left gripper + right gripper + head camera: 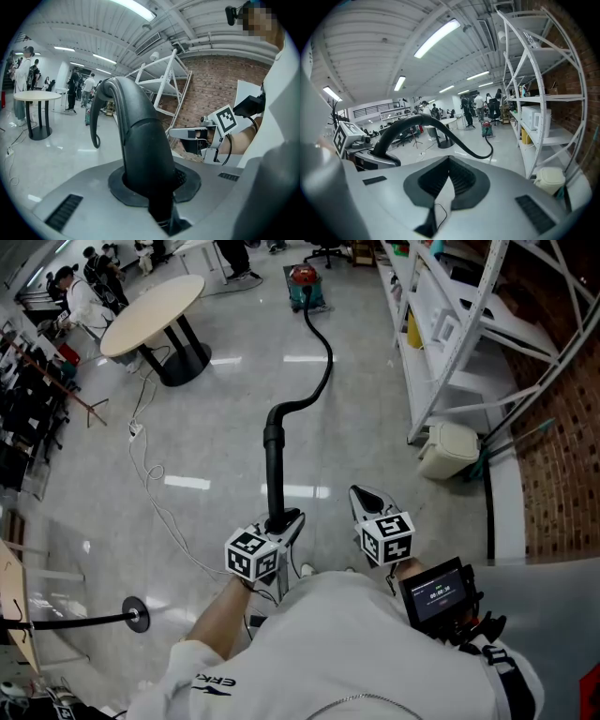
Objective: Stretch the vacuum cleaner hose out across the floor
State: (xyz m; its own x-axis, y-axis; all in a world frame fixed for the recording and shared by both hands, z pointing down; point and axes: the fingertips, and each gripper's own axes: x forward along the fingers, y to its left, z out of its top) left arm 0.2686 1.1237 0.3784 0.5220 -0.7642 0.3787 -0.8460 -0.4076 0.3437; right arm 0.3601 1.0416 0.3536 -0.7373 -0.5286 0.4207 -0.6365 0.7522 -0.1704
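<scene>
The hose (323, 352) runs from the red and green vacuum cleaner (304, 282), which stands far off on the glossy floor (234, 399), toward the person in a loose S-curve. It then bends into a rigid black tube (274, 465) that rises off the floor to the left gripper (281, 521). In the left gripper view the jaws are clamped around the thick curved end of that tube (140, 136), which fills the gap between the pads and arches up and away to the left. The left forearm (220, 615) reaches forward from the body, bare below a white sleeve, with the gripper aimed ahead and a little downward in line with the tube. The right gripper (367, 500) is just to the right of the left one, apart from the hose, and also points forward and slightly down. Its view shows the jaws pressed together with nothing between them (449, 161), and the hose (454, 140) crosses beyond them toward the distant cleaner (486, 129). A small screen (439, 594) is strapped at the right wrist. A white shelving rack (450, 334) stands at the right along a brick wall (553, 456), with a white bin (448, 448) at its foot. A round table (150, 315) stands far left, and a thin cable (150, 474) trails over the floor nearer.
</scene>
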